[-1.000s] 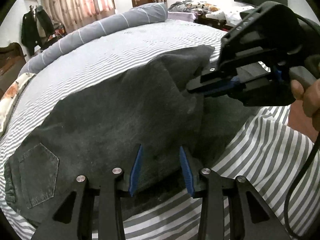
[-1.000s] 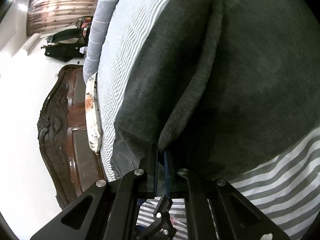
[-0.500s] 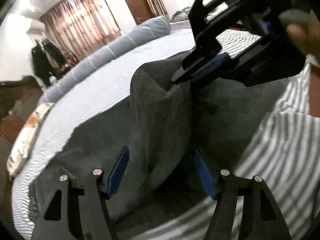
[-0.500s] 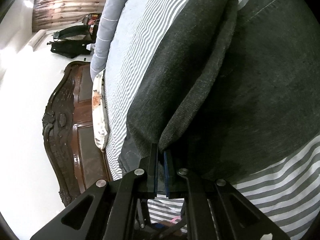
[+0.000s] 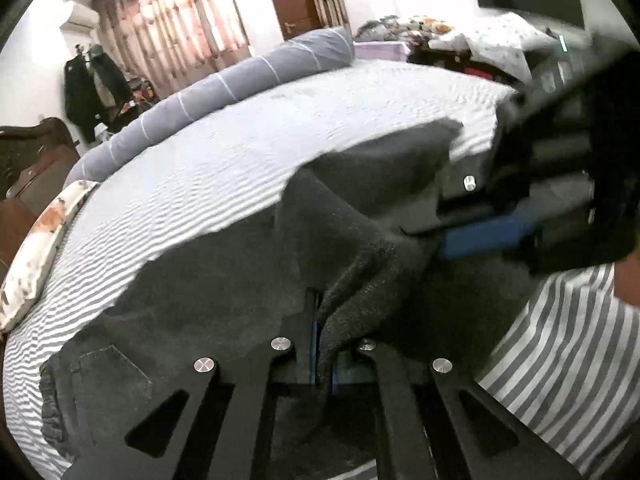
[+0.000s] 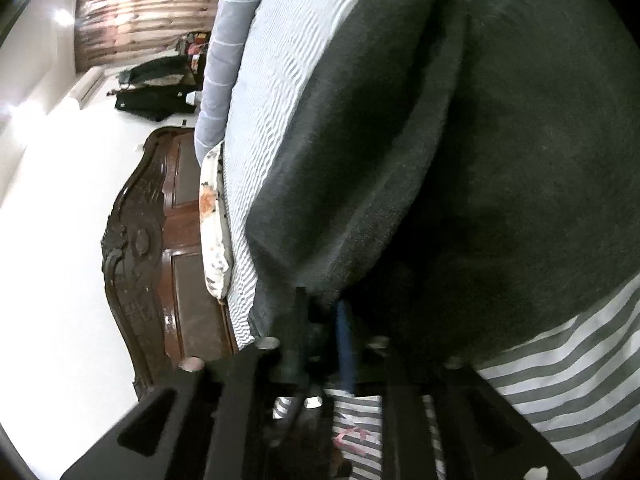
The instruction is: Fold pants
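Dark grey pants [image 5: 200, 280] lie spread on the striped bed, back pocket at the lower left. My left gripper [image 5: 323, 328] is shut on a raised fold of the pants, and the cloth climbs from its pads to the right. My right gripper [image 6: 322, 320] reaches in from the right of the left wrist view, blurred, its blue pad [image 5: 484, 240] against the same ridge. In the right wrist view its jaws are opening. A gap shows between the pads, and the folded edge of the pants [image 6: 360, 200] ends at that gap.
A grey bolster [image 5: 224, 80] runs along the far side of the bed. A floral pillow [image 5: 36, 248] and a dark carved headboard [image 6: 160, 240] are at the left. A wide-striped cover [image 5: 560, 360] lies at the near right beside a hand [image 5: 628, 280].
My left gripper spread wide around the raised fold, then closed on it and lifted slightly. My right gripper, shut on the fold before, now has its jaws parted.
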